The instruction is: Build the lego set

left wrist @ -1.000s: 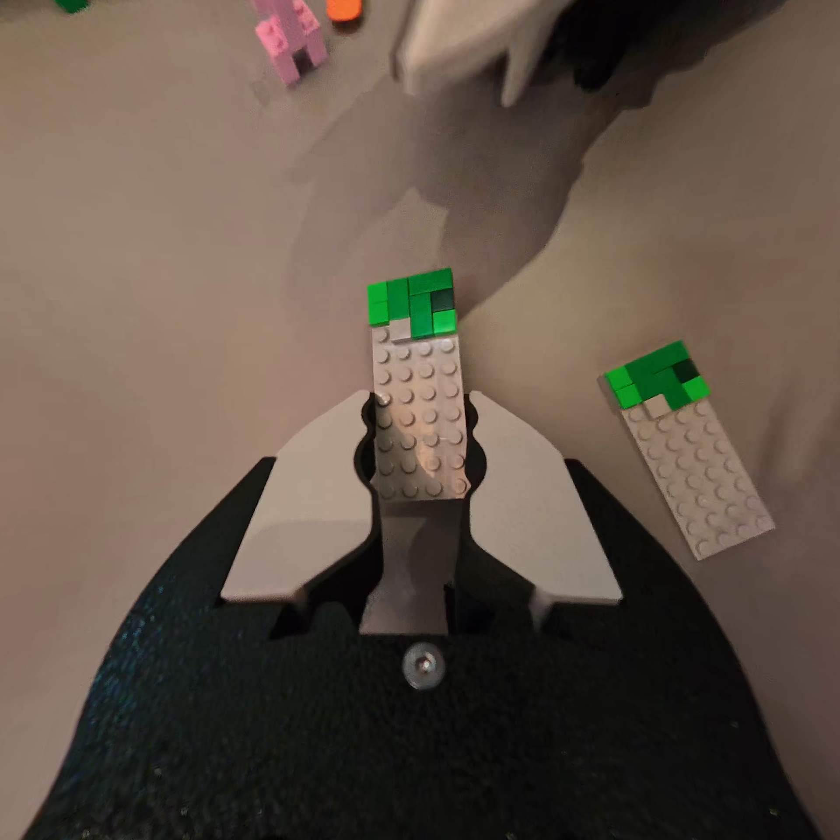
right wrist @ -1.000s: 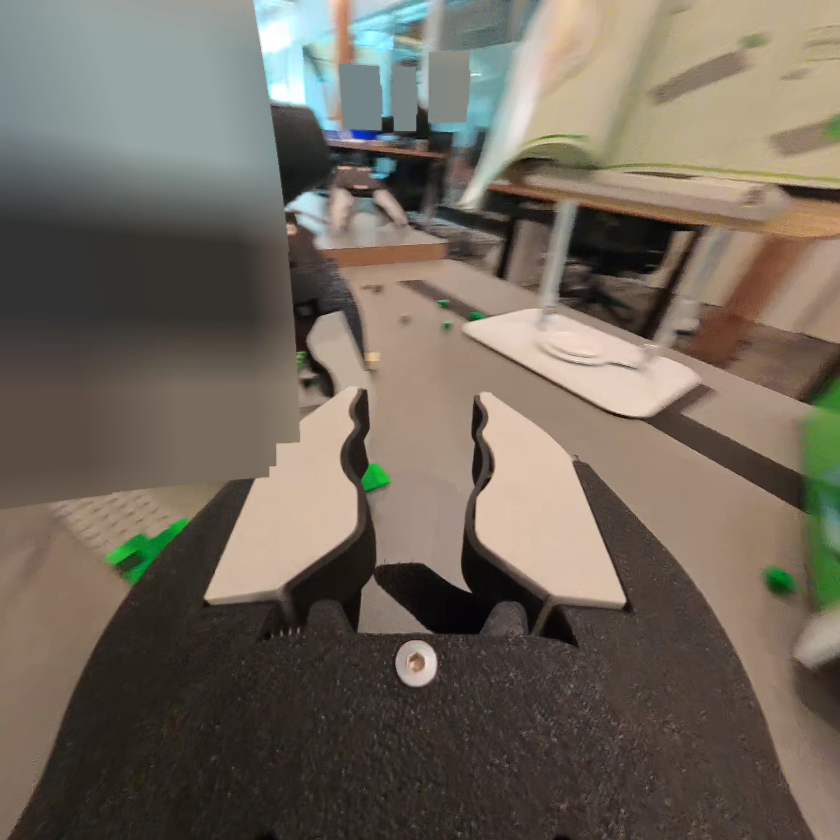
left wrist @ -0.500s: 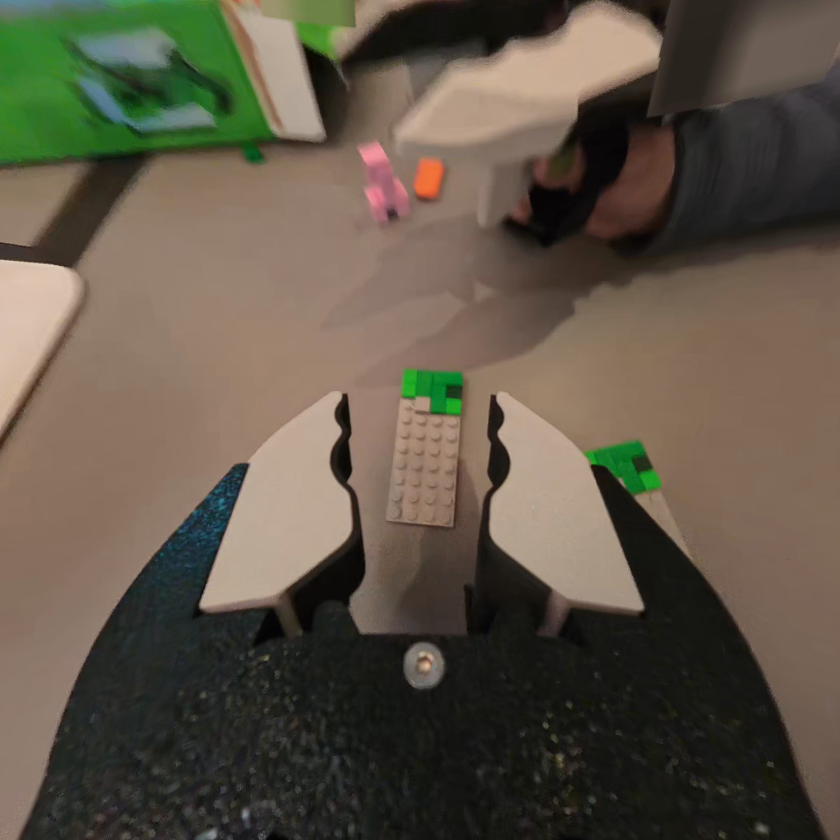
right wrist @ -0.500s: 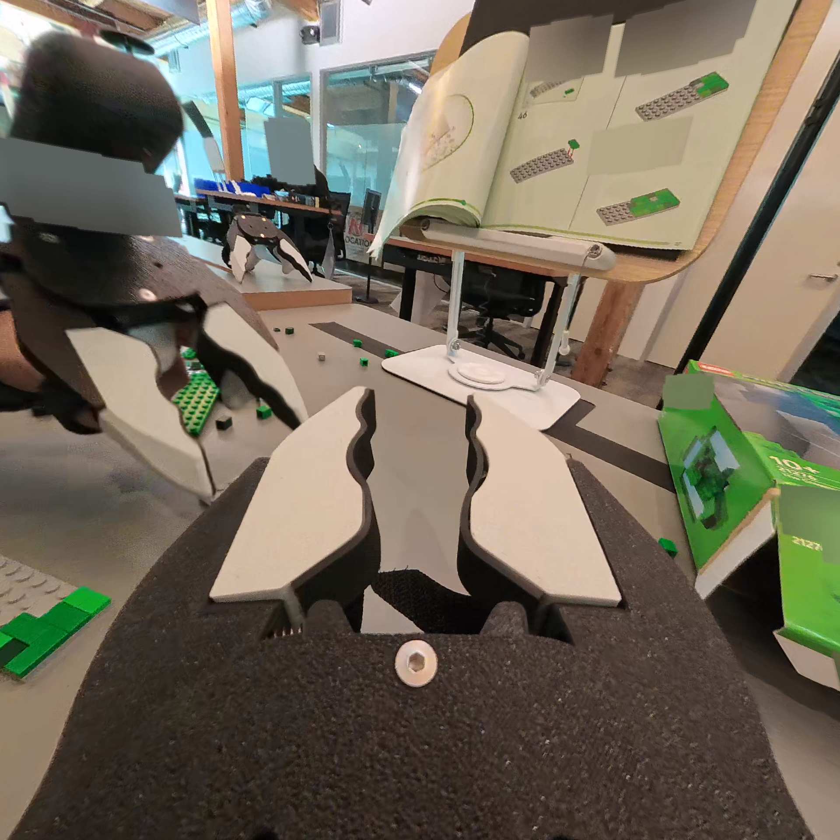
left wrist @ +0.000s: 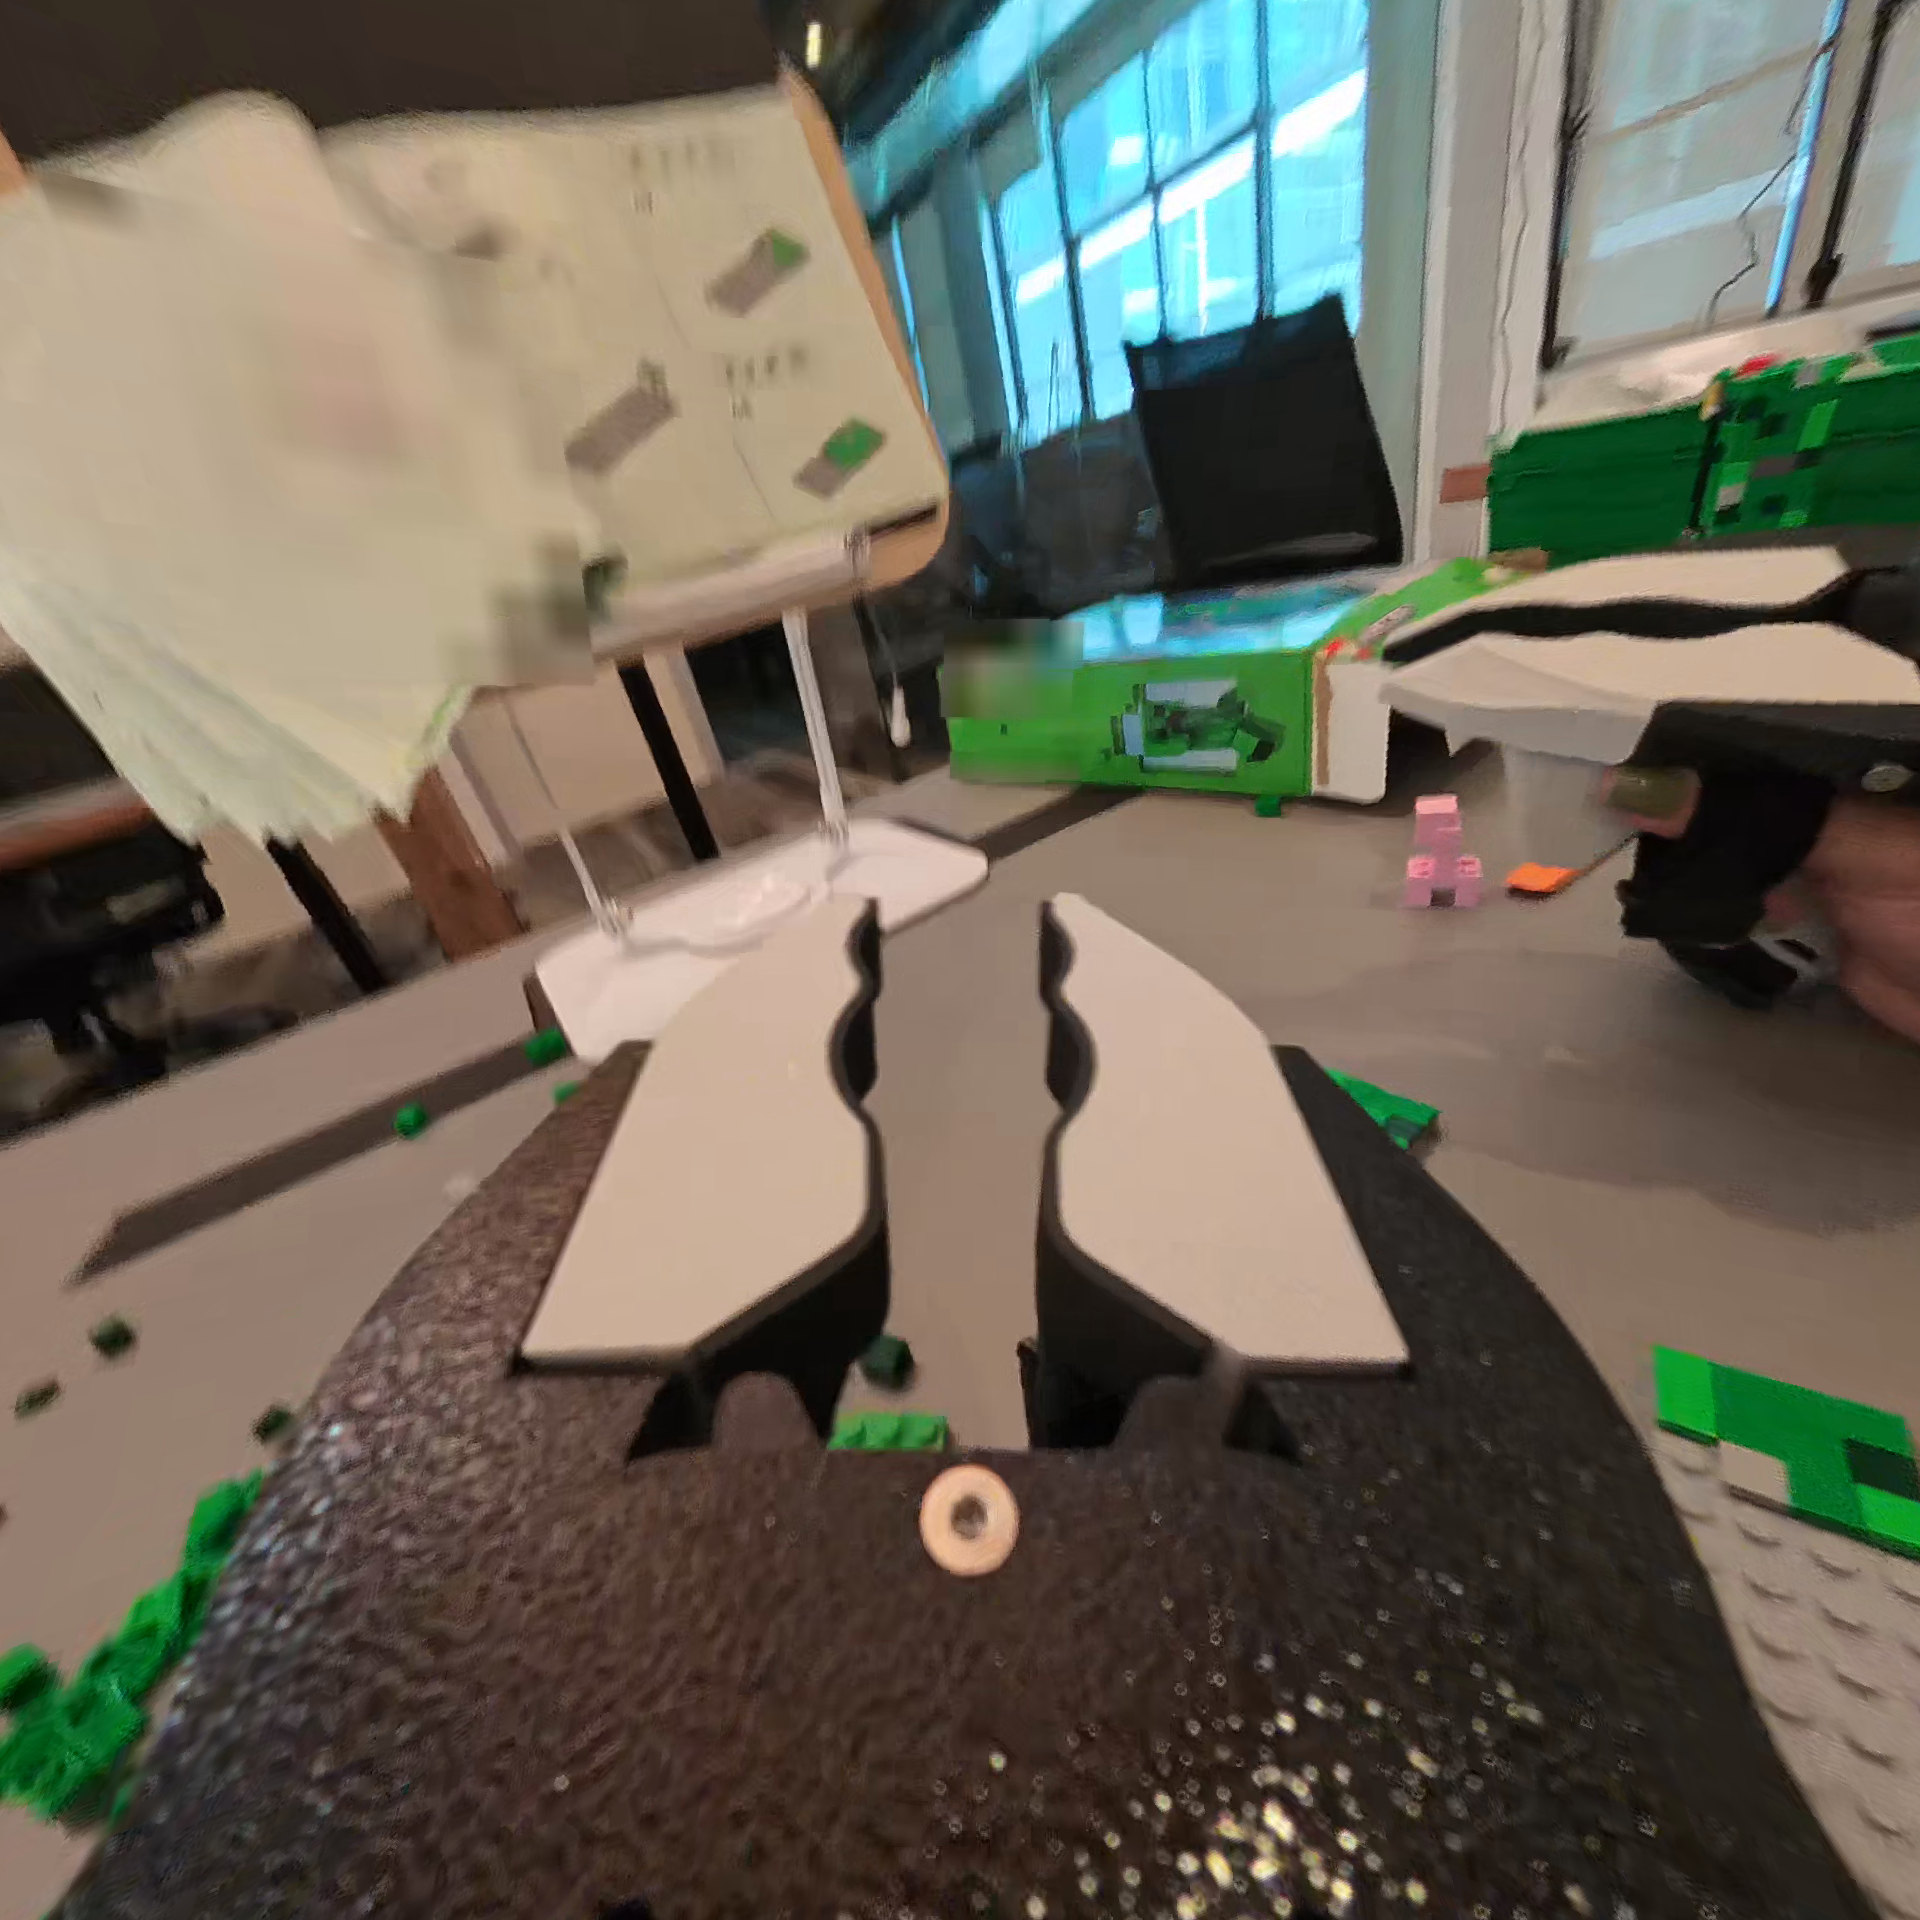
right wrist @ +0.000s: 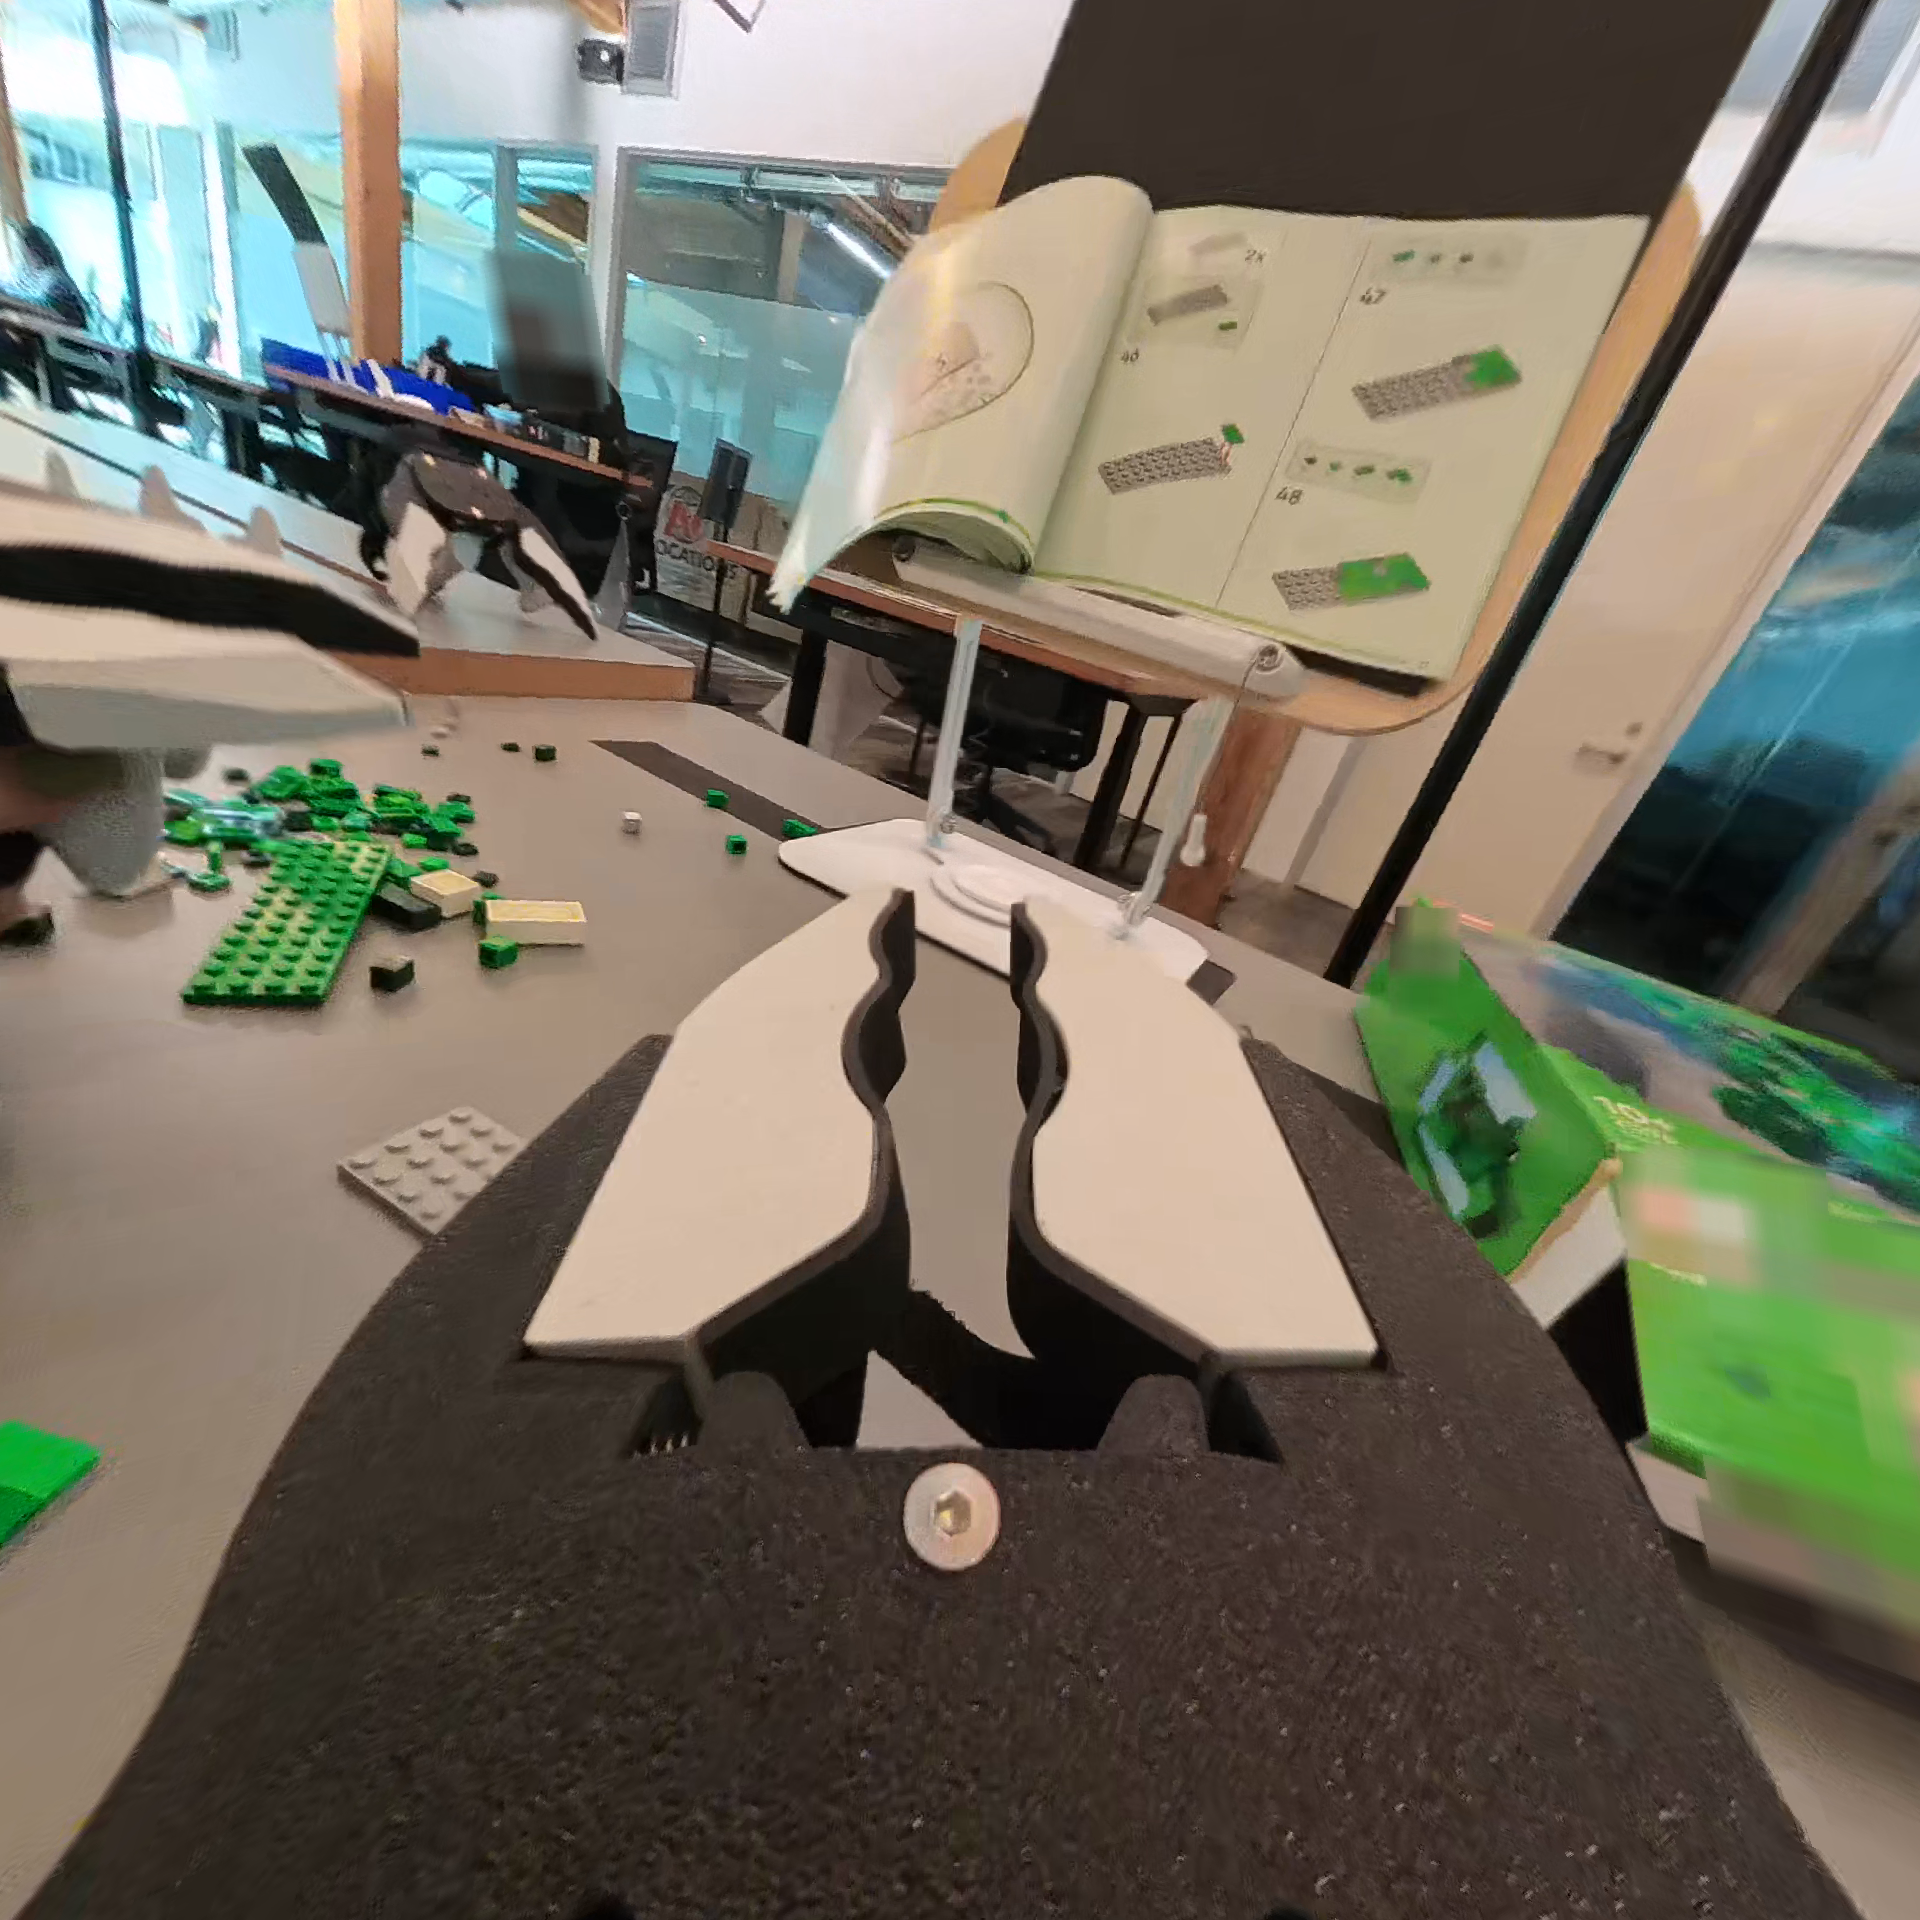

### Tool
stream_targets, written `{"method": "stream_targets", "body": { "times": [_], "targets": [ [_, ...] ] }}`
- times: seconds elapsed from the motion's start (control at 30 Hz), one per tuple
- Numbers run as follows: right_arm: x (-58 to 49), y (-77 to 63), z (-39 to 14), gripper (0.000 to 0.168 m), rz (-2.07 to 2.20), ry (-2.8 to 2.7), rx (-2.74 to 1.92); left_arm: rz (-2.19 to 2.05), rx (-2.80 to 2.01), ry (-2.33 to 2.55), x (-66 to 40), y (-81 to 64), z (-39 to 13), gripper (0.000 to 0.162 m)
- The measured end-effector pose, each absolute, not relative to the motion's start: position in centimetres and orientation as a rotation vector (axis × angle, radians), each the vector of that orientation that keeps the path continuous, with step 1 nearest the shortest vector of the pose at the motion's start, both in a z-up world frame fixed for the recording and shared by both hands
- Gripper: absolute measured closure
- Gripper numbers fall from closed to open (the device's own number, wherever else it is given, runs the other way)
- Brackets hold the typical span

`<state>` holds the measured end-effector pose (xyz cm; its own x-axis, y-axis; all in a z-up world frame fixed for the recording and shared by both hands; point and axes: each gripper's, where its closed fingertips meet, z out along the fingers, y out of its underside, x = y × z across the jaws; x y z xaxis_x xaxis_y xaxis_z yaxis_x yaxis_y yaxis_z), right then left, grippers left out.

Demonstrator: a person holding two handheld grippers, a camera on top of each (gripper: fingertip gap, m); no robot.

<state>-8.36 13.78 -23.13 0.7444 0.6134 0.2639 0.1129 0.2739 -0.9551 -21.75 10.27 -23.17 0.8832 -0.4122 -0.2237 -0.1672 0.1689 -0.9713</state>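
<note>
- Above the grey tabletop [left wrist: 1195,894], the left gripper [left wrist: 958,914] hangs with fingers parted, gripping nothing.
- Likewise the right gripper [right wrist: 961,914], its gap narrower, is empty.
- Loose green lego pieces [right wrist: 312,821] lie scattered by a long green studded plate [right wrist: 286,925].
- Partly cut off: a grey studded plate topped with green tiles [left wrist: 1808,1538], lower right.

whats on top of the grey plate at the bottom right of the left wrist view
Flat green tiles in several shades cover the far end of the grey plate, with one grey patch showing among them. The nearer studs are bare. The left tool's black body hides the plate's left edge.
</note>
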Motion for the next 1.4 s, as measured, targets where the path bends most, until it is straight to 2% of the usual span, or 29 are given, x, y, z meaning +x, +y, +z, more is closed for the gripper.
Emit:
{"method": "stream_targets", "body": {
  "times": [0.07,0.17,0.37,0.5,1.07,1.4],
  "targets": [
    [-8.8,13.1,-23.3,0.157,0.38,-0.734,-1.254,-0.14,-1.252,0.508,-21.7,9.4,-21.5,0.151],
    [-9.3,12.3,-23.2,0.166,0.388,-0.785,-1.214,-0.113,-1.291,0.526,-21.3,9.8,-22.2,0.149],
    [-9.6,12.3,-23.8,0.168,0.381,-0.811,-1.242,-0.152,-1.368,0.537,-21.0,10.4,-23.3,0.161],
    [-9.6,12.3,-23.8,0.168,0.36,-0.825,-1.238,-0.162,-1.463,0.475,-21.5,11.4,-24.3,0.162],
    [-10.4,12.4,-24.3,0.168,0.406,-0.868,-1.246,-0.143,-1.473,0.729,-18.9,10.0,-25.7,0.162],
    [-10.9,12.2,-24.8,0.168,0.399,-0.918,-1.243,-0.265,-1.491,0.696,-18.9,9.6,-25.4,0.162]
  ]
}}
